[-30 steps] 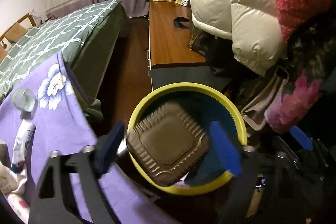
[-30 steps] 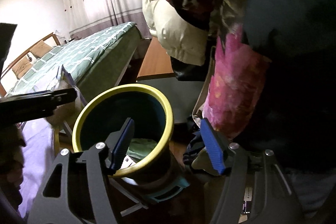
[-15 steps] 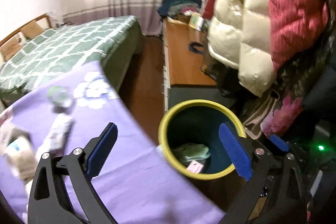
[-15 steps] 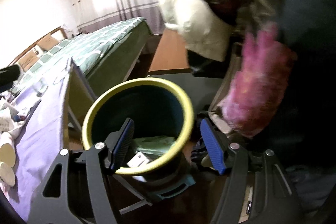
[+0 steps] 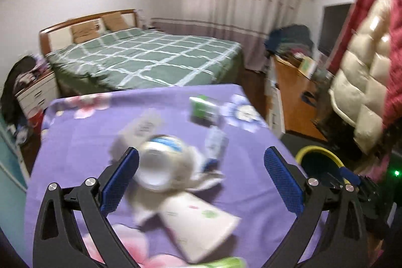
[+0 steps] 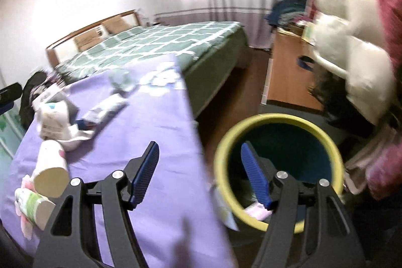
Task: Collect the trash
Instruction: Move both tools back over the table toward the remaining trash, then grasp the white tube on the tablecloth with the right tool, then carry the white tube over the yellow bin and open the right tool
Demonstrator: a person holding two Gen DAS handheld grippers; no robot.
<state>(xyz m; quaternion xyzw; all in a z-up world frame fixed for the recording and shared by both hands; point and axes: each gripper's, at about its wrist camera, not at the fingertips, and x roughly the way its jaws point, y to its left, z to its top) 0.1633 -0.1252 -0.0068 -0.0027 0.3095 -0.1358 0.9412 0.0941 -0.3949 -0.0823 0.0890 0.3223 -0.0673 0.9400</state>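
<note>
Left wrist: left claw [image 5: 201, 180] gapes empty above littered purple cloth [image 5: 75, 142]

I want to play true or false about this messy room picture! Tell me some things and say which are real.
1. The round yellow-rimmed trash bin stands on the floor beside the purple flowered tablecloth. True.
2. The left gripper is squeezing a cup. False: its jaws are wide apart and hold nothing.
3. The bed has a green checked cover. True.
4. The trash bin is empty. False: some scraps lie inside.
5. The right gripper holds nothing. True.
</note>
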